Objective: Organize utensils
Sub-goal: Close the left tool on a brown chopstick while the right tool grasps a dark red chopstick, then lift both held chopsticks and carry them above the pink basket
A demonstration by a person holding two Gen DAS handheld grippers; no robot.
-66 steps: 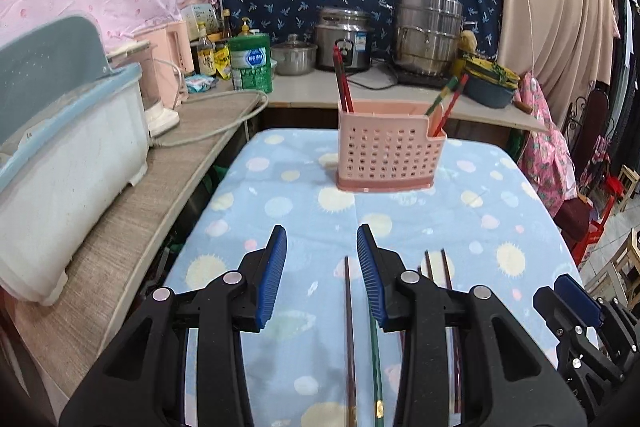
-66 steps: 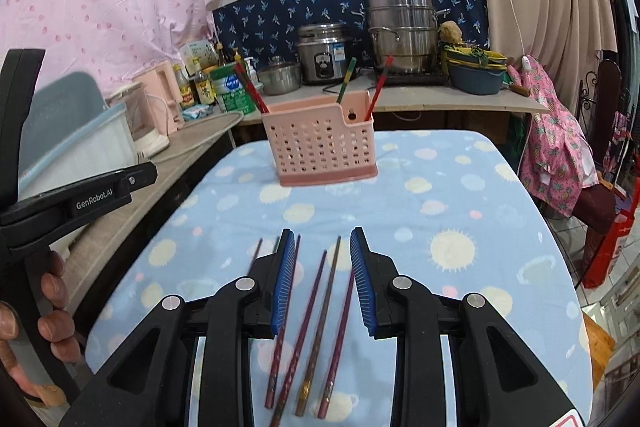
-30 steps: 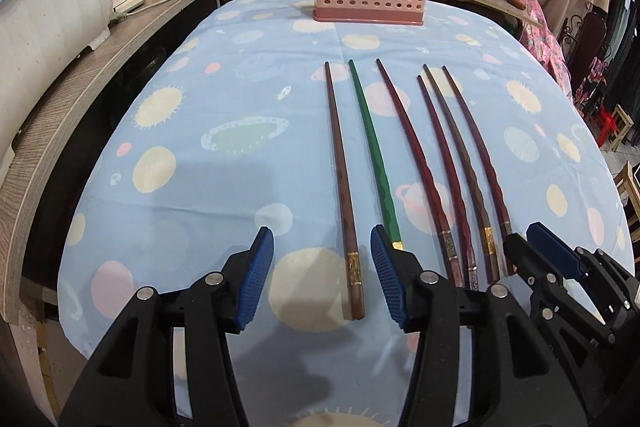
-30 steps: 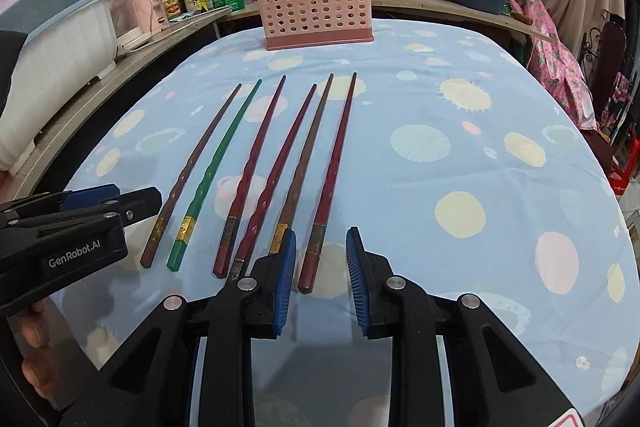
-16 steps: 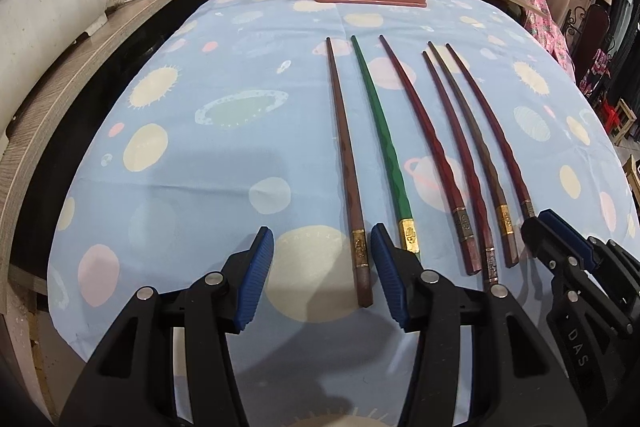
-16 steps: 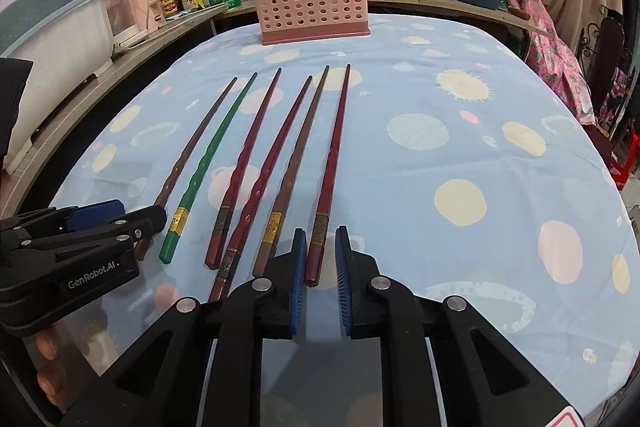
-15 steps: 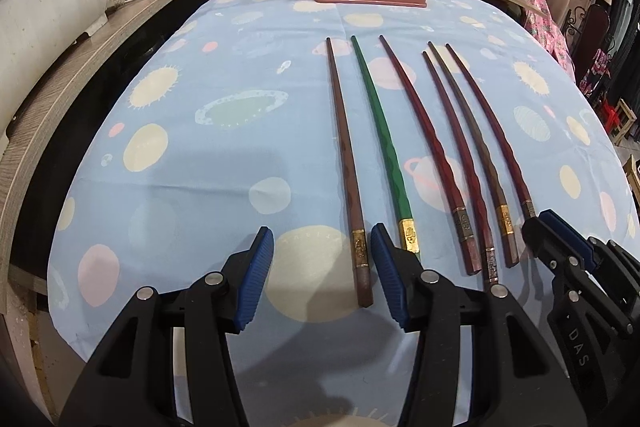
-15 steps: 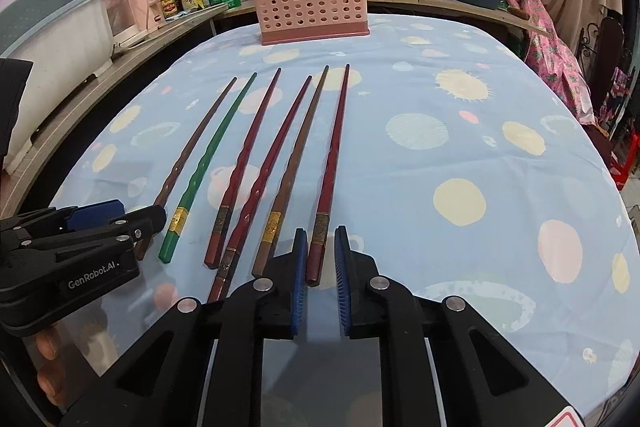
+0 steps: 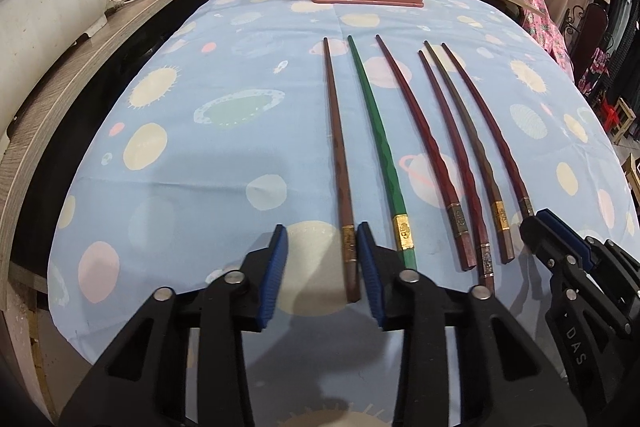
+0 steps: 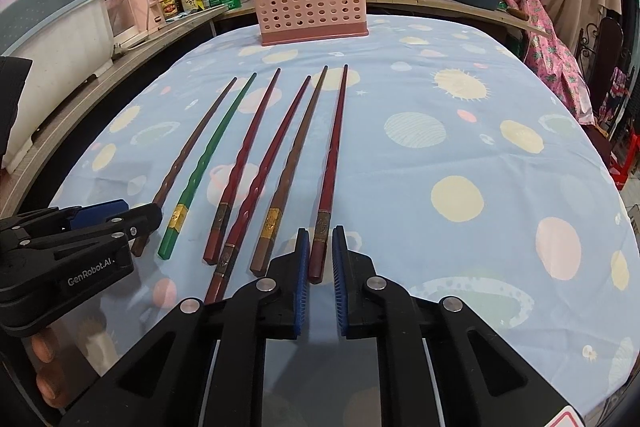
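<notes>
Six chopsticks lie side by side on the desk, tips toward 12 o'clock, butts toward 6 o'clock. From 9 to 3 o'clock in the left view: brown stick, green stick, then four reddish ones, the outermost being the red stick.

Changes: a second ago both tools were spread wide behind the butts. The right tool has since been narrowed to a small gap, with the red stick's butt between the pads; contact is not clearly seen, so a closed grip cannot be confirmed. The left tool has been narrowed from 0.5 s ago but is half open, with the brown stick's butt lying against the right pad and well apart from the left pad. Nothing is held yet. The sticks have not been shifted.

Meaning: the two outer sticks are judged to be targeted for a paired pick-up; grasping is about to be finished.

The pink basket stands at 12 o'clock at the desk's far end, well apart from the row; a few sticks are already stood in it. Six sticks are left to be put away. A slip risk is judged from the thin, round butts.
</notes>
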